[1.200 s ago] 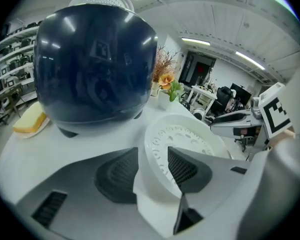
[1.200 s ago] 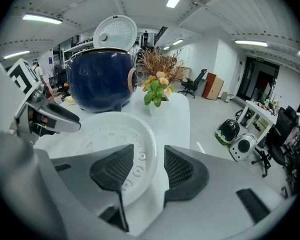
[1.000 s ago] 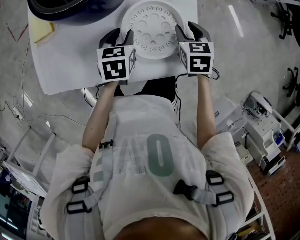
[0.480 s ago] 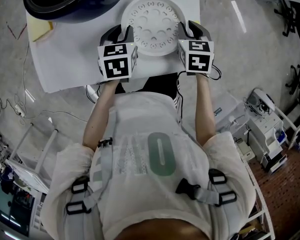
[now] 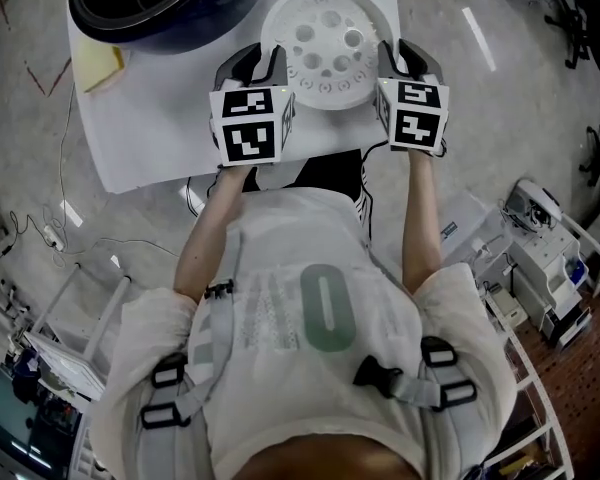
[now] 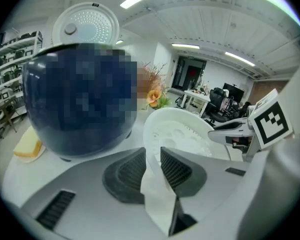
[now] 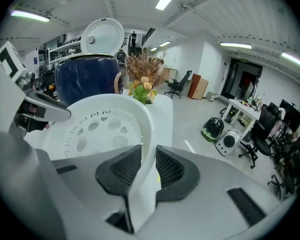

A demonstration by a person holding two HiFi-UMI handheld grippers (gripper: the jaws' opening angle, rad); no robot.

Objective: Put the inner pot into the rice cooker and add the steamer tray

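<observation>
White cooker lid (image 7: 102, 36), upright, vis. only in gripper views.

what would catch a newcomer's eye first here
The white perforated steamer tray stands out, pinched at its rim from both sides. The left gripper and the right gripper, whose jaws have just been closing, each clamp an edge over the white table. Behind it to the left sits the big dark blue rice cooker, lid open.

Left tongs (image 6: 152, 158), jaws just closing, pinch the steamer tray (image 6: 182, 134) rim.
</observation>
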